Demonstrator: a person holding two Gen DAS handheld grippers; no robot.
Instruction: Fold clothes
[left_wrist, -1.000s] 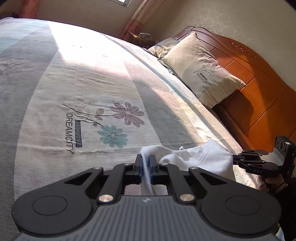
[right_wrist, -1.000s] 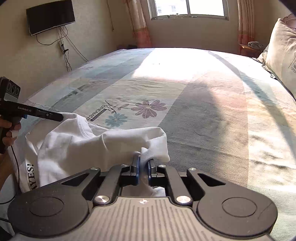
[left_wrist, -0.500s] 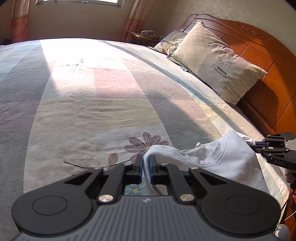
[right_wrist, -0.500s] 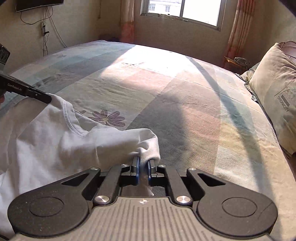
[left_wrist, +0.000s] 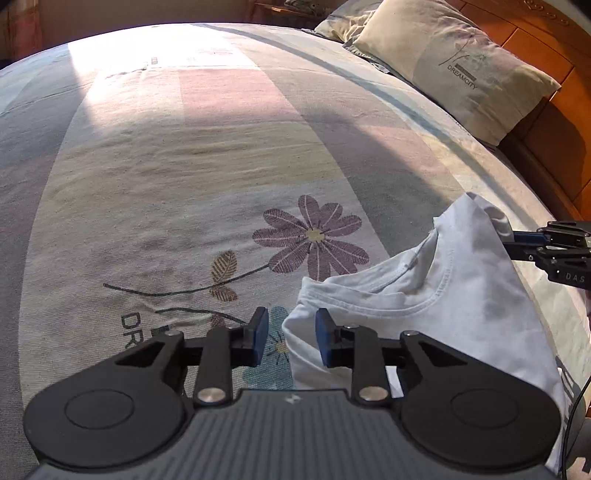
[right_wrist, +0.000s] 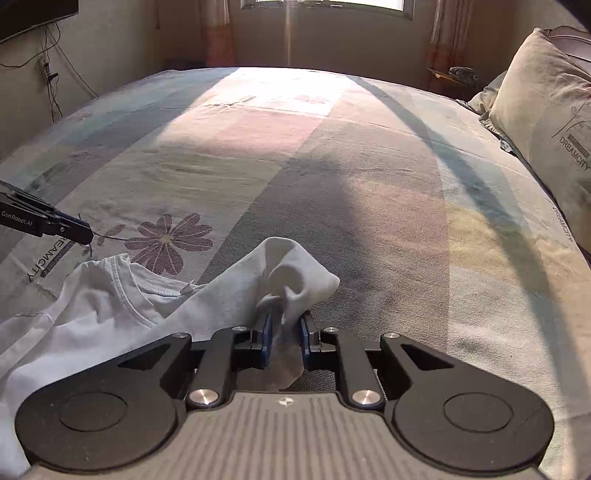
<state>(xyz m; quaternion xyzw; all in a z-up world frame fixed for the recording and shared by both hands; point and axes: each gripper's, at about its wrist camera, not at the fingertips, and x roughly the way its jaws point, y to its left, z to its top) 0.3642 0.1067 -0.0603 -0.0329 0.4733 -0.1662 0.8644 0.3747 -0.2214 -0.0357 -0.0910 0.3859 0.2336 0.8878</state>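
**White T-shirt spread across the near edge of the bed**

The white cotton T-shirt lies with its ribbed neckline facing the far side of the bed, its shoulder line running left to right between the two tools; the rest of the body falls toward the near edge, out of view.

The left gripper stands with its blue-padded jaws apart, a shoulder corner of the shirt lying loose in the gap, closer to the right pad. The right gripper has its jaws only partly closed, with a bunched fold of the other shoulder rising between the pads; whether they actually pinch it I cannot tell.

The shirt rests on a pastel-striped bedsheet printed with a purple daisy and "DREAMCITY" lettering. A beige pillow leans against an orange-brown wooden headboard. Sunlight from a window falls across the far side of the bed, with curtains at either side.
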